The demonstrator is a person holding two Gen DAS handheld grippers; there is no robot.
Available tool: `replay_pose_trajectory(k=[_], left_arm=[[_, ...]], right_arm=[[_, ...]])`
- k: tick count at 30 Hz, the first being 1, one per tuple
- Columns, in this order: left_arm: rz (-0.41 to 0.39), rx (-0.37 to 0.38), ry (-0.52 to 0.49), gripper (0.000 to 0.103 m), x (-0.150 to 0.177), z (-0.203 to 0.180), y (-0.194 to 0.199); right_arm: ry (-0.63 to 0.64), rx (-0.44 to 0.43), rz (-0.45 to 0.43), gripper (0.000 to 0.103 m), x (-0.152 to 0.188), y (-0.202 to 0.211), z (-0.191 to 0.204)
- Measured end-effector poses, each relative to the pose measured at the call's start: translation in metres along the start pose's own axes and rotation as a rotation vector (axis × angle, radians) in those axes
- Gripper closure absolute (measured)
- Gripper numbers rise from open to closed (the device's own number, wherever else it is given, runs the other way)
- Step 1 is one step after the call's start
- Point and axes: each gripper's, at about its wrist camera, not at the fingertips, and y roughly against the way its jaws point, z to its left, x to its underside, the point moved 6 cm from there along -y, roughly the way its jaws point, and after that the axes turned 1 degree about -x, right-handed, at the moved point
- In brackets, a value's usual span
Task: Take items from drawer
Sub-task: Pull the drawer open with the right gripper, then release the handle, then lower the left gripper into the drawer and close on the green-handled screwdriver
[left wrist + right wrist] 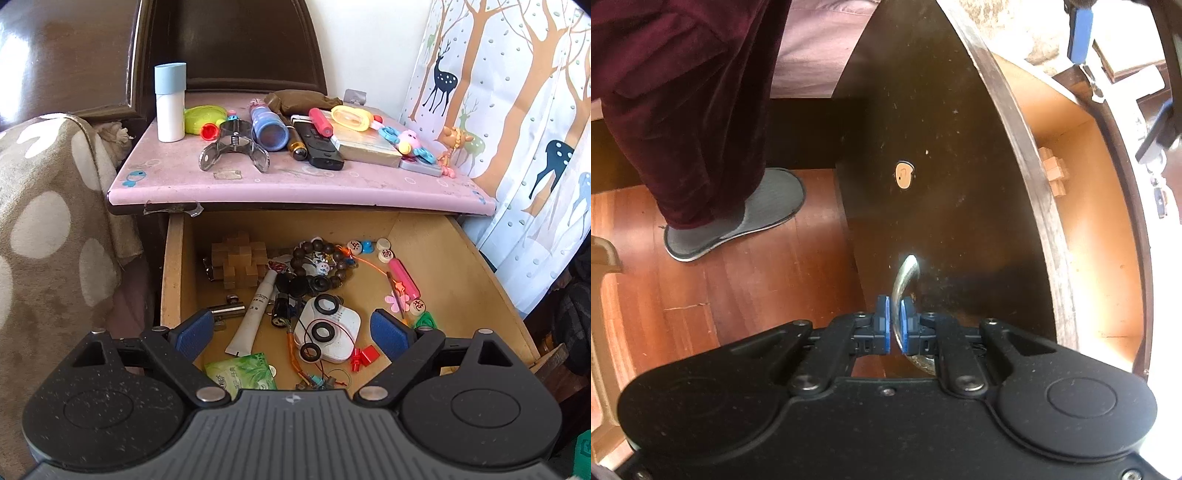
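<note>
The wooden drawer (173, 266) stands pulled out under a pink-topped nightstand (295, 184). It holds a wooden block puzzle (240, 267), a white tube (253, 314), a white case with black rings (330, 328), a bead bracelet (317, 264), a pink cylinder (404, 278) and a green sachet (242, 374). My left gripper (293, 332) hangs open above the drawer's front part, nothing between its blue pads (194, 332). In the right wrist view my right gripper (894, 325) is shut on the drawer's metal handle (903, 277), on the dark drawer front (942, 166).
The nightstand top carries a white and blue bottle (170, 101), a clear clamp (232, 147), a black remote (317, 142) and toys. A spotted blanket (44, 221) lies left, a deer-print curtain (517, 110) right. A person's leg and grey slipper (738, 214) stand on the wood floor.
</note>
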Motion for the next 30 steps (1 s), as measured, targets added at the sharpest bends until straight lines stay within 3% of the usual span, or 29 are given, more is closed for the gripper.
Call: replay_pose_trajectory(k=[2, 4, 7, 14, 30], left_arm=[[0.018, 0.012, -0.019, 0.011, 0.002, -0.005, -0.004], [0.04, 0.029, -0.039, 0.011, 0.004, -0.012, -0.009], [0.081, 0.08, -0.055, 0.011, 0.006, -0.025, -0.02], [0.128, 0.114, -0.154, 0.011, -0.006, -0.051, -0.052], [0.286, 0.209, -0.243, 0.011, -0.009, -0.094, -0.118]], right_arm=[[0.017, 0.031, -0.01, 0.093, 0.0, 0.003, 0.004], [0.031, 0.059, -0.02, 0.082, 0.0, -0.001, 0.016], [0.016, 0.088, -0.017, 0.08, 0.0, 0.005, 0.015], [-0.046, 0.083, -0.036, 0.071, -0.002, 0.002, 0.015], [-0.079, 0.069, -0.045, 0.053, -0.005, -0.003, 0.02]])
